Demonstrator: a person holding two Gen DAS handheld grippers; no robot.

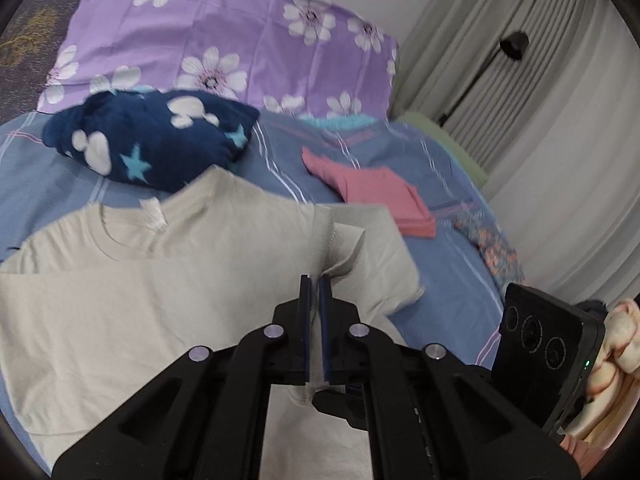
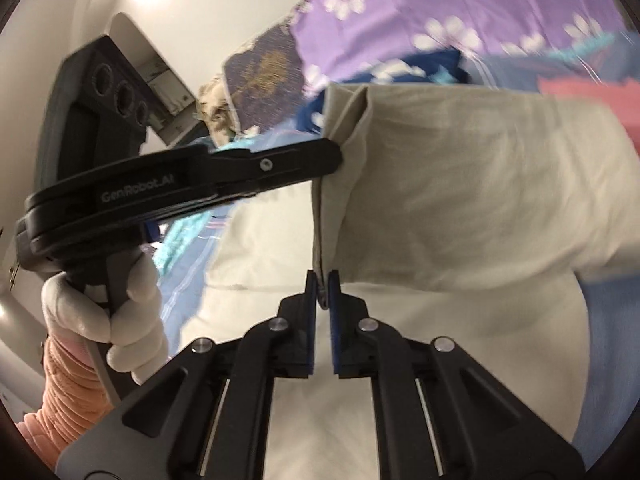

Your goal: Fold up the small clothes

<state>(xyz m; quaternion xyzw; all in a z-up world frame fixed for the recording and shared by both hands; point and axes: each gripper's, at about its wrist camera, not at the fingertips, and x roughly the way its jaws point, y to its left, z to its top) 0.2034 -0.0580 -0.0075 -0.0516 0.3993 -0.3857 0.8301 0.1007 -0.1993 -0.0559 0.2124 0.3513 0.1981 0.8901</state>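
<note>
The beige T-shirt (image 1: 120, 300) lies spread on the blue striped bedsheet (image 1: 448, 240), right under both tools, and one side of it is already off the bed. The left gripper (image 1: 315, 280) is pinched tight on a fold at the sleeve side, and the right gripper (image 2: 322, 276) is clamped on the hem edge, cloth hanging in a sheet between the two. It looks light and limp: thin cotton that sags and creases wherever it is not held, so I judge edges and corners, hem and shoulder seam, to be the places to take it, two points at once to keep a straight fold line. It shouldn't slip from the blue pads, and nothing about it is fragile.

Further out, one folded pink garment (image 1: 384, 200) sits flat, with one floral patterned piece (image 1: 496, 248) beside it. Beyond, one navy star-print bundle (image 1: 152, 140), then one purple flowered cover (image 1: 224, 36) at the far end.
</note>
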